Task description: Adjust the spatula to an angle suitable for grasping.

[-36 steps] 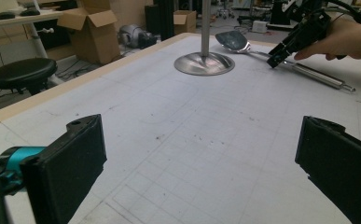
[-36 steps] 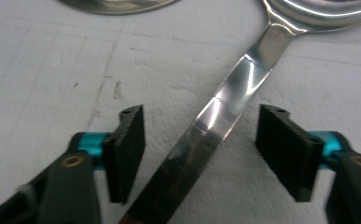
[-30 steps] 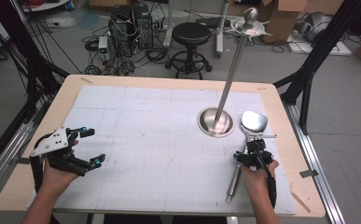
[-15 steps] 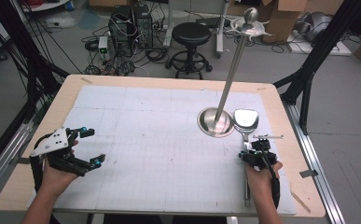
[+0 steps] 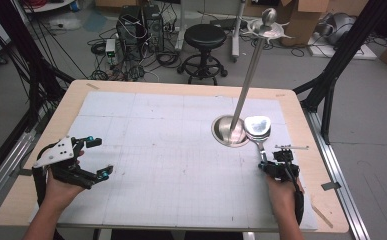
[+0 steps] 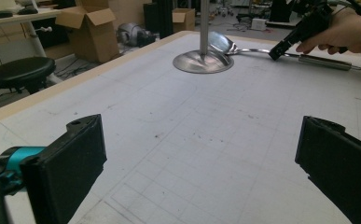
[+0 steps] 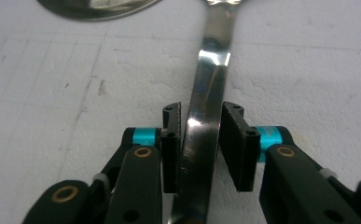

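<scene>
A large steel spoon (image 5: 257, 126) lies on the white gridded mat, its bowl touching the round base (image 5: 226, 131) of a metal stand with a tall pole (image 5: 248, 75). My right gripper (image 5: 270, 162) has just been closing and now stands shut on the spoon's handle. In the right gripper view both pads clamp the flat handle (image 7: 211, 70) at the right gripper (image 7: 201, 123). My left gripper (image 5: 100, 157) hovers over the mat's left side, open and holding nothing. The left gripper view shows the left gripper (image 6: 201, 163) spread wide, with the spoon (image 6: 220, 42) and the right gripper (image 6: 276, 52) far off.
The wooden table's (image 5: 301, 105) edges frame the mat. Black frame posts (image 5: 331, 85) stand by the right and left sides. A black stool (image 5: 205, 37), computer gear (image 5: 136, 25) and cardboard boxes sit on the floor beyond the far edge.
The right gripper's jaws closed onto the spoon's handle. The spoon swung straight and its bowl slid left against the stand's base. The left gripper stayed put.
</scene>
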